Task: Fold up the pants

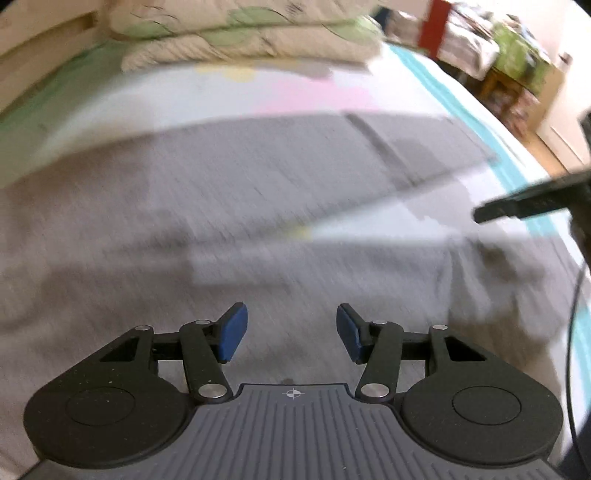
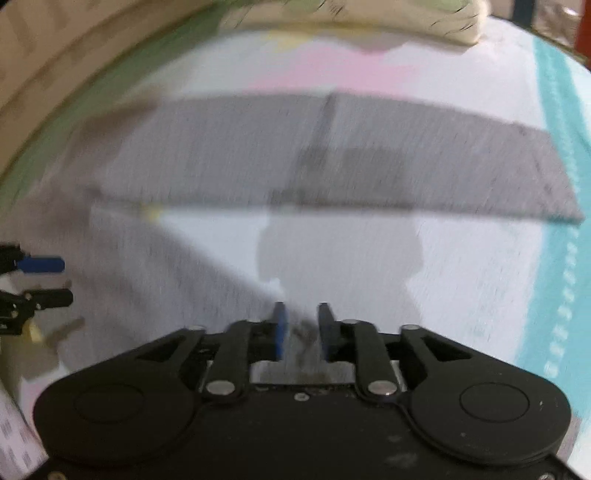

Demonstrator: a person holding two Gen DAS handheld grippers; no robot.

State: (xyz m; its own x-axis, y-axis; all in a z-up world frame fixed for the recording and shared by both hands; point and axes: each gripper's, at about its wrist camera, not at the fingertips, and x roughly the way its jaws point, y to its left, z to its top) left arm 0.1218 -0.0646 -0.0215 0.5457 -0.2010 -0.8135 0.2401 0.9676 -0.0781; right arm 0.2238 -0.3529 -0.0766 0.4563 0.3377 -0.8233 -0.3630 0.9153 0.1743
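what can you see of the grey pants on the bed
The grey pants look like soft heathered knit, spread flat on the pale bed sheet, one leg stretching across, another running toward the cameras. A darker seam crosses one leg. Some cloth sits between the right gripper pads, seemingly unpinched. Blur hides details.

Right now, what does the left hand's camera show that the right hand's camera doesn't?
Only the left wrist view shows the cluttered shelves beyond the bed and the left gripper open over the cloth. Only the right wrist view shows the right gripper, its pads apart with a bit of grey cloth between them. Both show the grey pants spread on the pastel bedsheet, and the stacked pillows.
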